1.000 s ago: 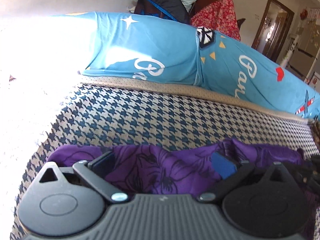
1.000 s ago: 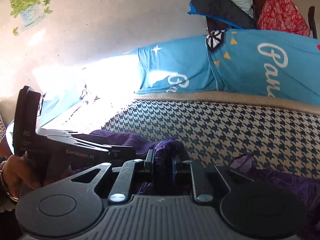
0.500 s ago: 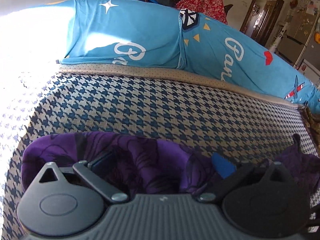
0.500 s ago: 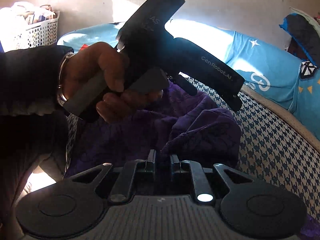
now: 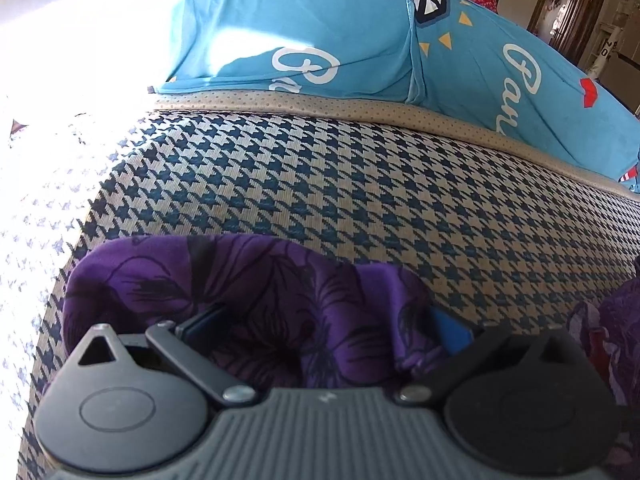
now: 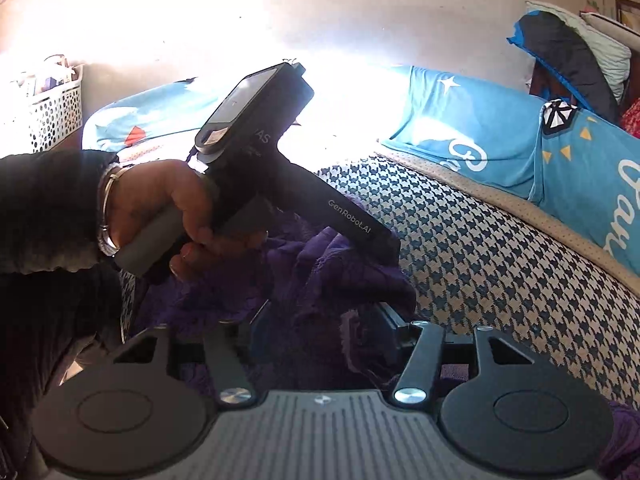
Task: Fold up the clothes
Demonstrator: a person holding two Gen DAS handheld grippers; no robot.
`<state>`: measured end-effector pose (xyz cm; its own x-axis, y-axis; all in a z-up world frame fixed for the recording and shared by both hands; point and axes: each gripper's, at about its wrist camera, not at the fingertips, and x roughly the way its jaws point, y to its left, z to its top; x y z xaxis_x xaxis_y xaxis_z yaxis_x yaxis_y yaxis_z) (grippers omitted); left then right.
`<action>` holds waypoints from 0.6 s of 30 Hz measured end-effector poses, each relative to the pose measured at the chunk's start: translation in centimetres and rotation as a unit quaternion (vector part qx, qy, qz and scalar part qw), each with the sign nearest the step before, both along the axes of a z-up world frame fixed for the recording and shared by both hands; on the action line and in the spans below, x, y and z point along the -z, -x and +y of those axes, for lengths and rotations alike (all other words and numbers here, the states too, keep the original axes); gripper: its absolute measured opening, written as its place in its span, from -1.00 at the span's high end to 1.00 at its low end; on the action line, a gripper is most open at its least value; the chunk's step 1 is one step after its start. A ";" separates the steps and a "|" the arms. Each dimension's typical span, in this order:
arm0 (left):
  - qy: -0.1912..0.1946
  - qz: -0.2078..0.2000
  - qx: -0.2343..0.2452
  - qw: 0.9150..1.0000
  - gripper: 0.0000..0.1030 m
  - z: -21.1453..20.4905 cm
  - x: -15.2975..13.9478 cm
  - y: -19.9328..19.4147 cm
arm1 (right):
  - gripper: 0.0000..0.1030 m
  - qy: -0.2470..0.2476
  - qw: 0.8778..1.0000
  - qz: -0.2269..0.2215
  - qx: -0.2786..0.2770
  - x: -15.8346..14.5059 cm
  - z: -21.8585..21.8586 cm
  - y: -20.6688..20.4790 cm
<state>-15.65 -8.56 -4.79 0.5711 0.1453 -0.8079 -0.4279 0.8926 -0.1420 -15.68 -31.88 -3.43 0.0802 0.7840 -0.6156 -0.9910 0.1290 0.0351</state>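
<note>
A purple garment with a dark floral print lies bunched on the houndstooth cover. My left gripper is open, its fingers wide apart with a fold of the garment mounded between them. In the right wrist view the garment is a crumpled heap, and my right gripper stands open around part of it. A hand in a dark sleeve holds the left gripper's body, whose front end dips into the heap.
Blue printed pillows line the far edge of the bed. A white perforated basket stands at the far left by the wall. More piled clothes sit behind the pillows. Strong sunlight washes out the left side.
My right gripper, shut on a fold of the purple garment before, now has its fingers spread. The left gripper stays open over the cloth and has shifted a little.
</note>
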 end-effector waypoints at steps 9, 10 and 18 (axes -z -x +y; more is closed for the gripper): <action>0.021 -0.024 0.002 0.999 -1.00 0.7 -0.7 0.5 | -0.01 0.023 0.998 0.024 0.050 2.1 3.2 -1.0; 0.023 -0.033 0.002 0.999 -1.00 0.9 -1.1 0.7 | 0.13 0.019 0.998 0.022 0.060 2.0 3.3 -1.4; 0.060 -0.080 0.042 0.994 -1.00 2.3 -3.3 1.9 | 0.80 -0.026 0.988 -0.022 0.150 0.6 3.5 -4.3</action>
